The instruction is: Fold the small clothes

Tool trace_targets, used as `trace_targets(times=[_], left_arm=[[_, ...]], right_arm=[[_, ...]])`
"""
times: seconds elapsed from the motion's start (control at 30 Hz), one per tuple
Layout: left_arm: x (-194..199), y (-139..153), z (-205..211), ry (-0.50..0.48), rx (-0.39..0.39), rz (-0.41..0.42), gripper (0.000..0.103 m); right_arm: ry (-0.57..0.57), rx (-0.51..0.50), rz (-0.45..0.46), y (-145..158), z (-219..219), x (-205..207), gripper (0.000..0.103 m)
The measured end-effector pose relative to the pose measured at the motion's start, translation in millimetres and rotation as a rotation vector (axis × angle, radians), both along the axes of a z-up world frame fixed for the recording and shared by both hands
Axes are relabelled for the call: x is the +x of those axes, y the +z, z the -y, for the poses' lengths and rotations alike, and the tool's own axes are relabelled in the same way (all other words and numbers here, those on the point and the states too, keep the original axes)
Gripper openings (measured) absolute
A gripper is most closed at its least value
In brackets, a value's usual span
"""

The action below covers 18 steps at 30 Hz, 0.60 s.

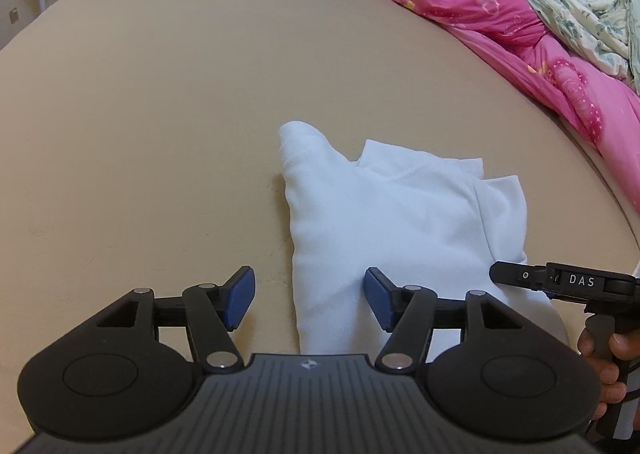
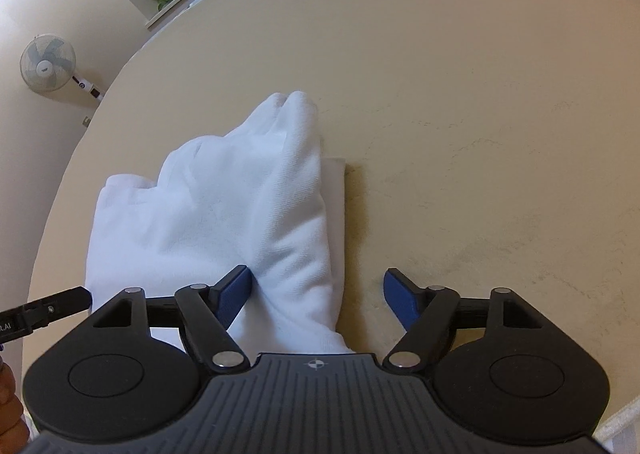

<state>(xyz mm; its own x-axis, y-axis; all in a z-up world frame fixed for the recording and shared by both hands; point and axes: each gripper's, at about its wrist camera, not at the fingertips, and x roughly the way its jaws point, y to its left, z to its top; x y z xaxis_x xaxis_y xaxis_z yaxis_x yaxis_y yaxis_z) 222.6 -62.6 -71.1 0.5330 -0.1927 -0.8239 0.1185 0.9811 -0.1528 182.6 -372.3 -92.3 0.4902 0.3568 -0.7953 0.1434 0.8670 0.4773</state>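
Garment [image 1: 384, 221]: white cloth, soft, fine ribbed knit, matt. Bed sheet [image 1: 160, 113]: tan cloth, smooth, matt, faint creases. Left gripper [image 1: 311, 300]: matt black plastic, ridged housing, shiny metal pins, blue matt pads [image 1: 242, 294]. Right gripper [image 2: 317, 300]: same finish. Quilt [image 1: 500, 25]: pink cloth, slight sheen.

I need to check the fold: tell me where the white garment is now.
The white garment lies partly folded on the beige bed surface, its near end between the open left gripper and open right gripper, with the pink quilt far right.
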Motion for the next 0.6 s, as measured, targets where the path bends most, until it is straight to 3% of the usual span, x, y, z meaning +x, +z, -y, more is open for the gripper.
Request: trace_targets(times=[0.2,0.4,0.47,0.5,0.53,0.6], left_arm=[[5.6,-10.2,-1.2,0.006,-0.028,-0.023,0.075],[17.2,-36.0,-17.4,0.061,-0.248,-0.133,0.075],[19.8,-49.0,-19.8,0.077,-0.326,-0.177,0.075],[20.5,-54.4,-20.2,0.086,-0.352,-0.19,0.075],[20.5,-58.3,-20.4,0.094,-0.372,-0.19,0.075],[19.9,-61.0,-19.5,0.1,-0.383,-0.172,0.073]], right_arm=[[-0.003,0.001,0.002,-6.1,4.2,-9.9,0.077],[0.002,-0.014,0.015,-9.3,2.4,-11.8,0.074],[0.008,-0.005,0.024,-6.7,2.3,-14.9,0.065],[0.017,0.013,0.03,-6.0,2.4,-15.1,0.049],[0.026,0.042,0.035,-6.4,1.7,-15.1,0.039],[0.03,0.043,0.046,-6.3,-1.1,-15.7,0.034]])
